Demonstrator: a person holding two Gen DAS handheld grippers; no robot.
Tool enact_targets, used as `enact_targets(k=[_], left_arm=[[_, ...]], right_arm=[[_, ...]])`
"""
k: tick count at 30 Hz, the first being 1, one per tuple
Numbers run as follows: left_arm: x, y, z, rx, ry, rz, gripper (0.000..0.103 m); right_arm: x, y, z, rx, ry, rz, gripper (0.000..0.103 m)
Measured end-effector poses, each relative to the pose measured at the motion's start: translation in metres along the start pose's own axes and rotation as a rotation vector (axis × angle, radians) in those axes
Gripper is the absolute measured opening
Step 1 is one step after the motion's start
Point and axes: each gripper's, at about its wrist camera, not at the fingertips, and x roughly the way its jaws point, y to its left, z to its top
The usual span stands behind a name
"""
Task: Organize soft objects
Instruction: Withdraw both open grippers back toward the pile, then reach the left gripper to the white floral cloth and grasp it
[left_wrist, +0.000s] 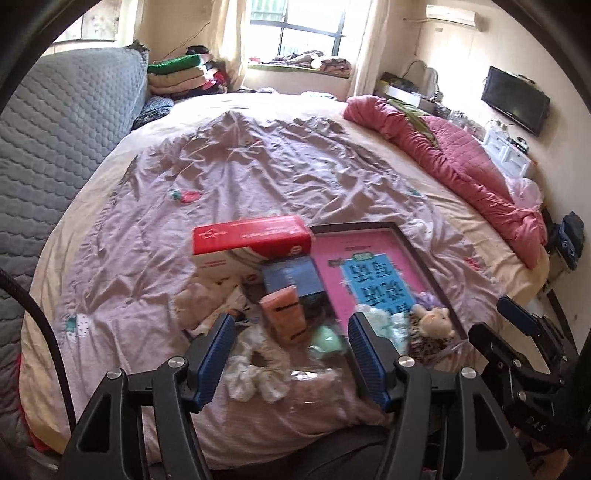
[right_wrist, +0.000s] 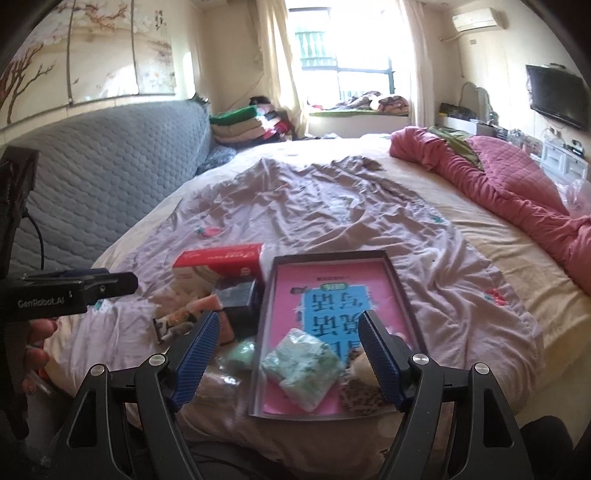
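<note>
I see a wide bed covered by a crumpled mauve sheet with small printed motifs, and a cream blanket under it shows along the edges. A grey quilted headboard runs along the left, and a rumpled pink quilt lies on the far right side. Beyond the bed there is a bright window with pale curtains, a stack of folded blankets in the corner, a wall-mounted black television and a white air conditioner.

On the near part of the bed sits a shallow dark-rimmed box with a pink printed sheet inside. In it lie a soft mint-green patterned pouch and a small cream plush toy. Just left of the box are a red and white carton, a dark blue box, a peach-coloured tube and white crumpled socks on the sheet.

My left gripper hangs above this clutter, fingers apart and gripping nothing. My right gripper hangs over the dark-rimmed box, fingers spread wide and empty.
</note>
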Motion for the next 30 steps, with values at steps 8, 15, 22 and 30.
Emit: enact_targets(k=[8,15,22,30], left_arm=[[0.016,0.041,-0.011,-0.045,0.053,0.014,0.063],[0.034,0.066,-0.026,-0.067,0.097,0.030,0.063],[0.057,0.071,-0.038,-0.075,0.149,0.029,0.063],[0.080,0.074,-0.050,-0.072,0.198,0.028,0.063]], right_arm=[[0.025,0.029,-0.008,-0.029,0.055,0.044,0.079],[0.051,0.054,-0.024,-0.082,0.112,0.090,0.079],[0.080,0.075,-0.043,-0.128,0.211,0.112,0.079],[0.108,0.094,-0.060,-0.151,0.317,0.140,0.079]])
